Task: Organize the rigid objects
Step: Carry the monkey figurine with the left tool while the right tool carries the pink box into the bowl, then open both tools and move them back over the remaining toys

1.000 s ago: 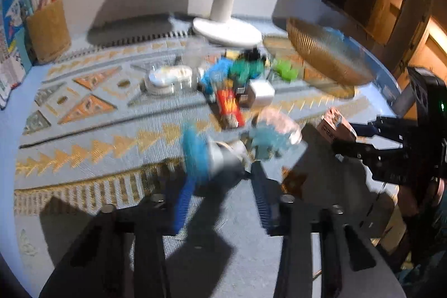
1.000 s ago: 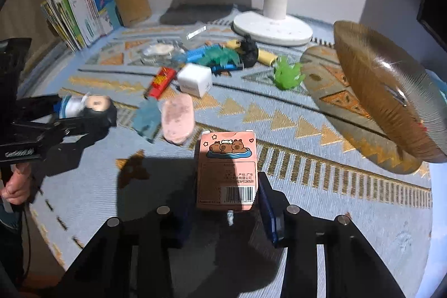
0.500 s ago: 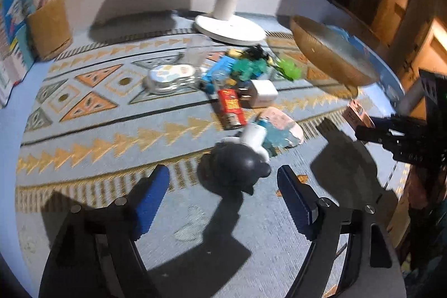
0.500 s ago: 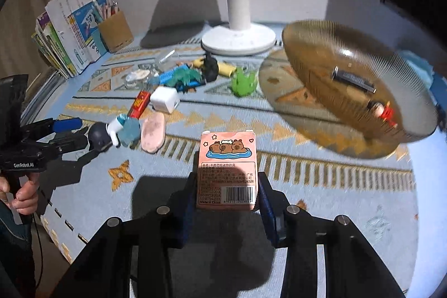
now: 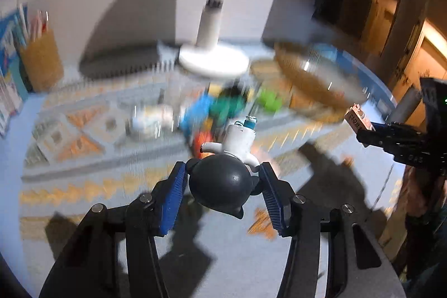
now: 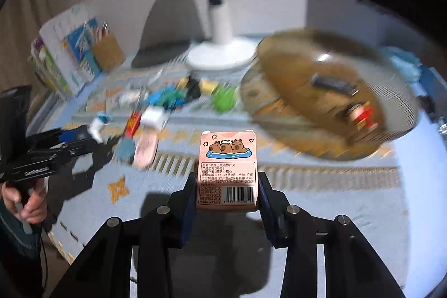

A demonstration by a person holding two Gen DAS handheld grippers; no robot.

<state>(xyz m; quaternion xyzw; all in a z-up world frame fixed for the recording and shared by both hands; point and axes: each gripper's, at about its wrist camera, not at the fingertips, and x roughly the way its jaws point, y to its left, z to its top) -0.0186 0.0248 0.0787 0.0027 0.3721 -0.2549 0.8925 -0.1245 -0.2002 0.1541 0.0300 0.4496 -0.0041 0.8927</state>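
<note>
A: Which step is this?

B: Carrying. The right tongs (image 6: 226, 186) grip the pink cardboard card box (image 6: 226, 166), lifted above the desk's near edge. The left tongs (image 5: 222, 196) are closing round the black-headed white toy figure (image 5: 223, 175).

A: Next?

B: Probably the ribbed amber glass bowl (image 6: 321, 66) at the desk's right edge; both need a gentle drop.

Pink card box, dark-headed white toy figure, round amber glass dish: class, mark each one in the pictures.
Pink card box (image 6: 226, 172), right wrist view, printed front face.
Dark-headed white toy figure (image 5: 219, 182), left wrist view, round head.
Round amber glass dish (image 6: 296, 69), right wrist view, bare inner wall.
</note>
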